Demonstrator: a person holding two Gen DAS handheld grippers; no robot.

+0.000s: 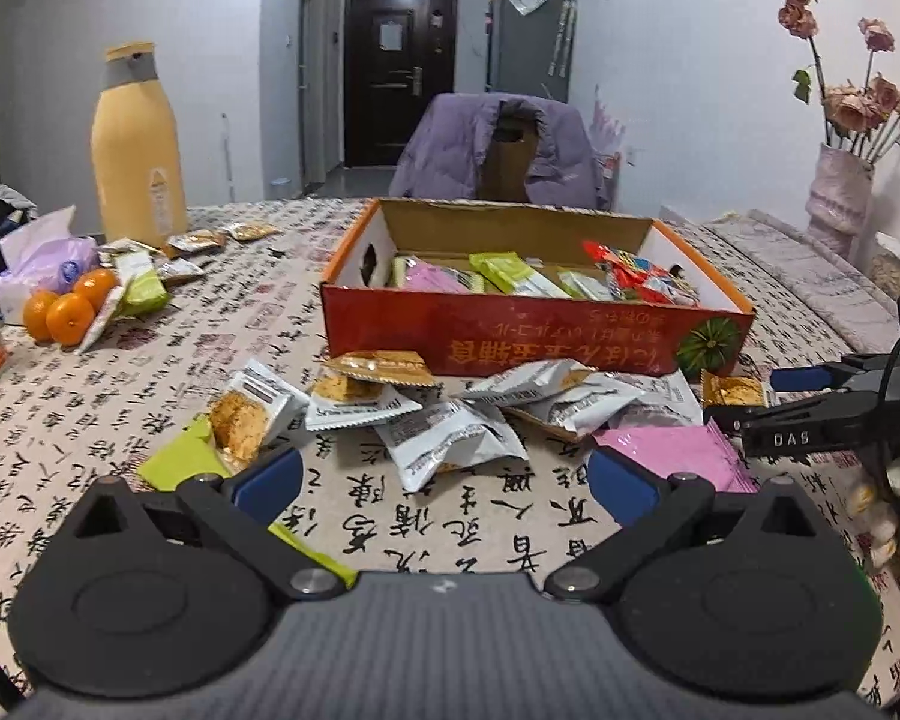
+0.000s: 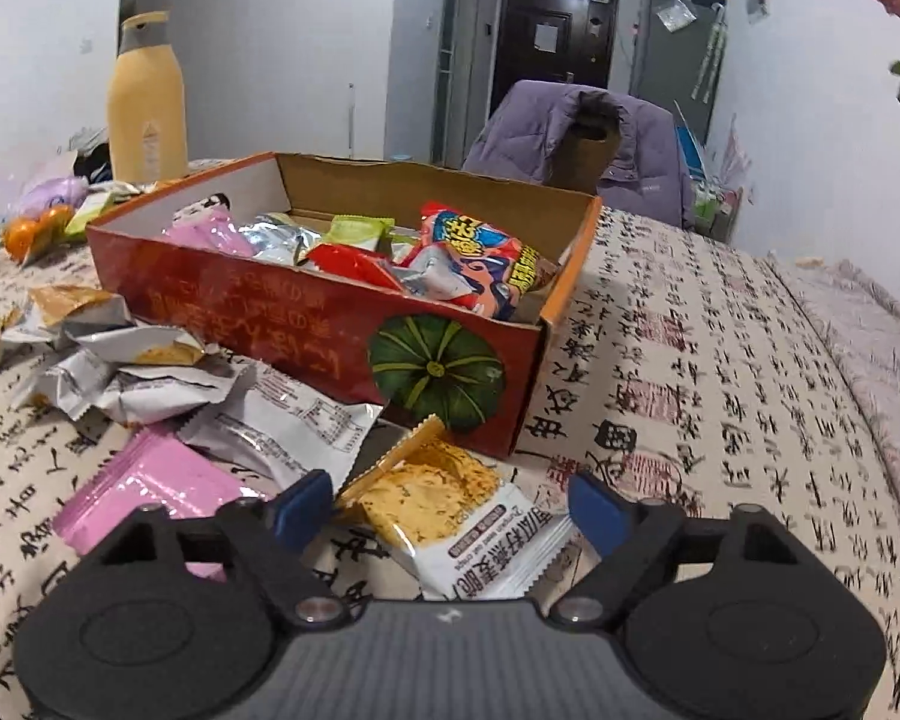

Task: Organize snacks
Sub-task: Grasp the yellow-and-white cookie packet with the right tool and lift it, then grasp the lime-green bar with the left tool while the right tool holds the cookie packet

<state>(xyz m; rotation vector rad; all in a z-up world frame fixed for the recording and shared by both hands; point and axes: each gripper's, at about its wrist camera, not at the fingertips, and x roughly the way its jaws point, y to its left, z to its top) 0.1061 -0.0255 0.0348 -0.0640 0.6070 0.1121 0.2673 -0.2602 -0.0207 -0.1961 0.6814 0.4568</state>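
Observation:
An open red cardboard box (image 1: 498, 330) (image 2: 258, 312) with a pumpkin picture holds several snack packets. In front of it lies a loose pile of silver-white cracker packets (image 1: 450, 438) (image 2: 282, 426) and a pink packet (image 1: 684, 456) (image 2: 144, 492). My left gripper (image 1: 444, 480) hangs open over bare tablecloth just short of the pile, nothing between its fingers. My right gripper (image 2: 450, 507) (image 1: 774, 399) is low by the box's front right corner. A gold-and-white cracker packet (image 2: 450, 510) (image 1: 735, 390) lies between its blue pads (image 2: 594, 510), which stand a little apart from it.
A tall yellow bottle (image 1: 138, 150), oranges (image 1: 69, 312), a tissue pack (image 1: 42, 258) and more packets (image 1: 144, 288) are at the far left. A chair with a purple jacket (image 1: 498, 150) stands behind the table. A vase of dried flowers (image 1: 840, 192) is at the right.

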